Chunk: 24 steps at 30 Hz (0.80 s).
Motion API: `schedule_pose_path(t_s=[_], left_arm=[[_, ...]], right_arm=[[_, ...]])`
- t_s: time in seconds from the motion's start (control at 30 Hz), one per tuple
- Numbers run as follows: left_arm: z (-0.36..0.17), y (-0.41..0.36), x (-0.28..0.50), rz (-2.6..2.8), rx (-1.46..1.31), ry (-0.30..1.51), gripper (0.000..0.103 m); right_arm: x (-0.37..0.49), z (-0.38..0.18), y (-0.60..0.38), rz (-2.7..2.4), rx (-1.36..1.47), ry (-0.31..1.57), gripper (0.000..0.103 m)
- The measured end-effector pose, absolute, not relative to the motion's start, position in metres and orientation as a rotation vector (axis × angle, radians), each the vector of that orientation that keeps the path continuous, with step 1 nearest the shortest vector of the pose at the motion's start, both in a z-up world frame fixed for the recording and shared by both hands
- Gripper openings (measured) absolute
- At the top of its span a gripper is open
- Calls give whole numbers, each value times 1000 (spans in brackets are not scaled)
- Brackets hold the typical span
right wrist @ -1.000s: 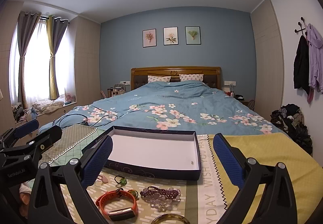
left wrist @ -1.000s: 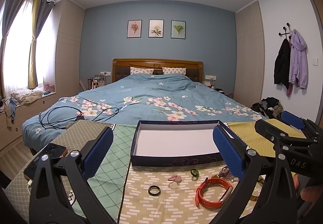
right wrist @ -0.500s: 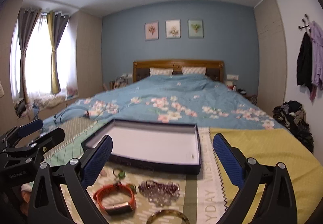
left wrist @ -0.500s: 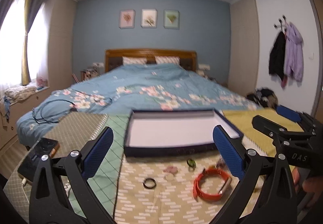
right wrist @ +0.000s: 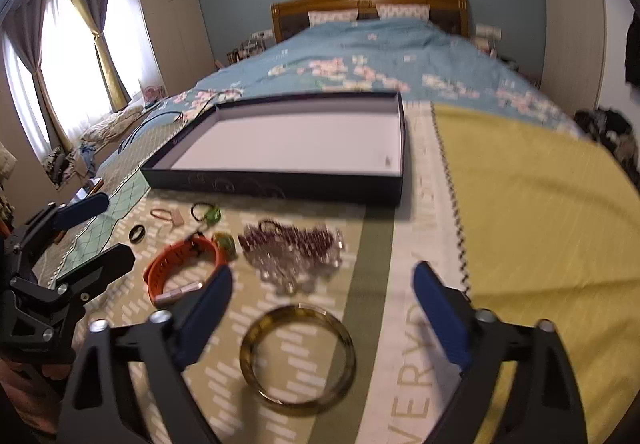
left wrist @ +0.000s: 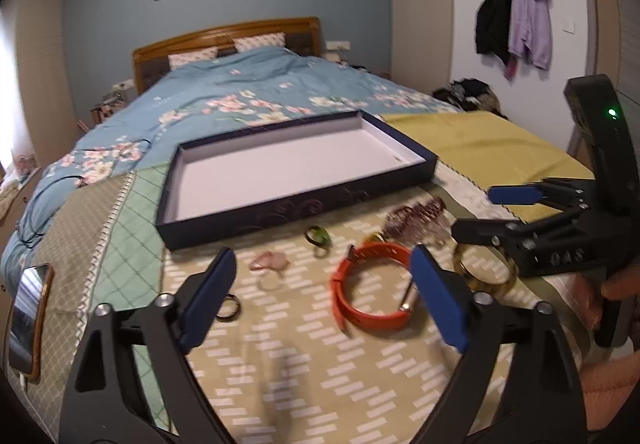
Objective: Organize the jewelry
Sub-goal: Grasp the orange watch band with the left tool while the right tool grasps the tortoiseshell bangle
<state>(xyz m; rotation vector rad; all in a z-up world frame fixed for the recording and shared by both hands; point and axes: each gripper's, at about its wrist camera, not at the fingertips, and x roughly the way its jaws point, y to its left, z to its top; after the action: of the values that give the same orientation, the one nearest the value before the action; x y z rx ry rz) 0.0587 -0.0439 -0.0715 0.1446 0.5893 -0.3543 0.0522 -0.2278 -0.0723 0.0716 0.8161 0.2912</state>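
Your left hand-held gripper (left wrist: 320,300) stands wide open with nothing between its blue pads, though its jaws have just been closing a little. It hangs over the patterned cloth (left wrist: 304,368) on the bed. The orange wristband (left wrist: 370,288) lies just ahead of it, close to the right-hand pad. A dark ring (left wrist: 228,309) sits by the left-hand pad, partly hidden behind it. A pink piece (left wrist: 269,262) and a green ring (left wrist: 318,235) lie further out, toward the box (left wrist: 280,212).

Your right hand-held gripper (right wrist: 322,308) is also well open and holds nothing; its jaws too have just been closing. The amber bangle (right wrist: 298,358) lies flat on the cloth right below the gap between its pads. Beyond it is a heap of purple and clear beads (right wrist: 294,248), blurred so that you cannot separate the strands. The wristband lies to the left of the heap, its clasp end cut off by the left-hand pad.

The shallow dark box with a white floor sits open just past all the jewelry. A phone (left wrist: 28,320) lies at the far left edge of the left wrist view, half cut off.
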Motion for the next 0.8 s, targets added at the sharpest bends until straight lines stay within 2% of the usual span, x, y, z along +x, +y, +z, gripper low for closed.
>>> schedule_pose_path(t_s=[0.13, 0.17, 0.3, 0.43, 0.5, 0.6, 0.67, 0.8], left_arm=[[-77, -45, 65, -384, 124, 657, 73], [-79, -45, 68, -386, 121, 676, 67], [-86, -43, 79, -423, 96, 760, 57], [-96, -43, 92, -450, 79, 846, 41], [-100, -44, 96, -461, 74, 881, 37], [-101, -46, 96, -475, 86, 885, 24], [-100, -48, 96, -499, 79, 893, 11], [-96, -49, 95, -495, 98, 870, 8]], right_arm=[[48, -81, -237, 319, 74, 887, 58], [47, -81, -237, 323, 68, 893, 56], [41, -80, -237, 343, 11, 910, 45], [42, -79, -233, 350, -48, 918, 32], [42, -79, -232, 351, -72, 918, 27], [43, -79, -231, 368, -76, 919, 7], [45, -79, -232, 377, -64, 921, 6], [46, -76, -233, 408, -35, 917, 6]])
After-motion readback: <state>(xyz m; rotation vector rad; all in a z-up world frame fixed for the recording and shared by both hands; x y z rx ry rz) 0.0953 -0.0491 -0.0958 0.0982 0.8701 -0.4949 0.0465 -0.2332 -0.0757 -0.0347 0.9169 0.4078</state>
